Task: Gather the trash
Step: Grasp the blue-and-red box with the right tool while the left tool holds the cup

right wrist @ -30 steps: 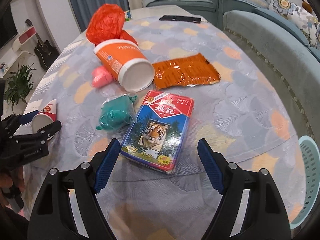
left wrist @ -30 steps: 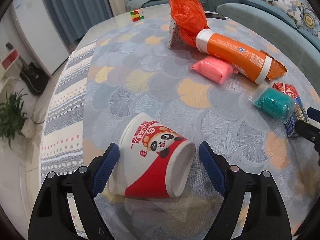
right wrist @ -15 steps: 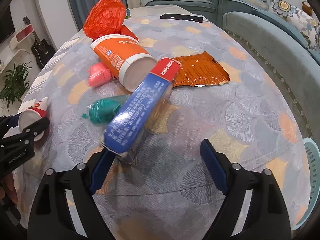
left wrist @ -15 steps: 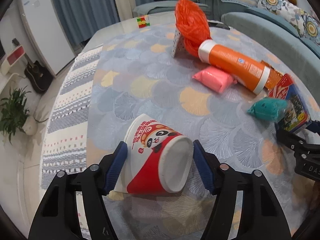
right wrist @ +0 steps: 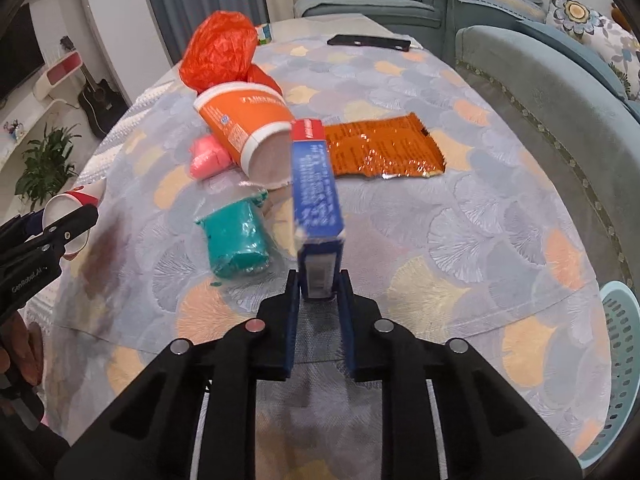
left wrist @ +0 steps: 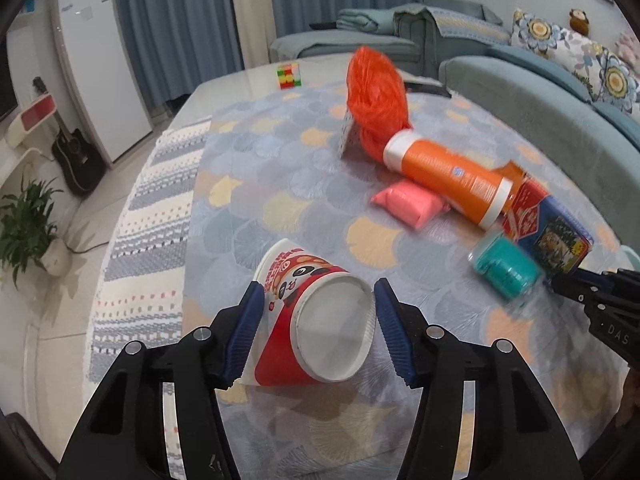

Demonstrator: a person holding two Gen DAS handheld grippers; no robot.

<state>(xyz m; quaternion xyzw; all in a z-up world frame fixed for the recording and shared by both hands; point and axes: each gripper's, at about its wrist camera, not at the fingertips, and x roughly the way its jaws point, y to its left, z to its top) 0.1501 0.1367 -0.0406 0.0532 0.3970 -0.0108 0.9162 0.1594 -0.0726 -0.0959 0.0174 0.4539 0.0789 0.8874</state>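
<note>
Pick-up step is under way on both sides. The left hand-held gripper (left wrist: 318,334) is closing on the paper cup (left wrist: 316,328), which is lying on its side on the worktop (left wrist: 288,160), mouth facing the camera; the pads are sitting against or just beside its walls, so the grasp is looking nearly made but I cannot tell that it is firm. The cup is showing empty inside.

The right hand-held gripper (right wrist: 318,300) has just been closing and is now clenching the near end of the blue box (right wrist: 318,216), holding it edge-up with its far end pointing to 12 o'clock. Whether the box is holding anything is not showing.

Remaining trash is lying at 11 to 12 o'clock of the box: teal packet (right wrist: 236,240), pink packet (right wrist: 208,156), orange tube (right wrist: 244,128), foil wrapper (right wrist: 384,148), red bag (right wrist: 220,52).

A basket (right wrist: 620,352) is standing off the worktop at 3 o'clock in the right view; its contents are hidden. Judged next move: lifting both items clear and carrying them over to it.
</note>
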